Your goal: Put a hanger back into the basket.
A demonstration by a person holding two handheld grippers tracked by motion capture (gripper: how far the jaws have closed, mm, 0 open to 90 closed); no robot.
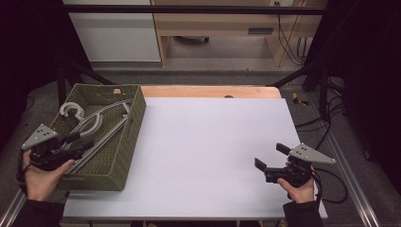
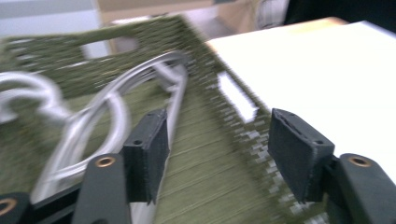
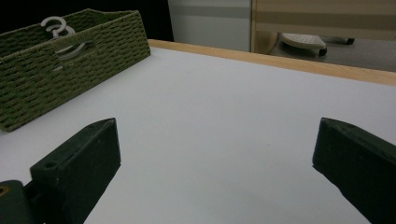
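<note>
At the left edge of the white surface [image 1: 208, 151], the left tongs [image 1: 78, 139] hover with jaws wide apart over the near end of a rectangular olive-green woven basket [image 1: 120, 156], just above the pale grey plastic clothes hangers [image 1: 92, 125] lying inside it, touching nothing. Across the surface, well apart from the basket, the right tongs [image 1: 272, 156] are held low over bare white at the near right, their jaws also spread wide and holding nothing.
</note>
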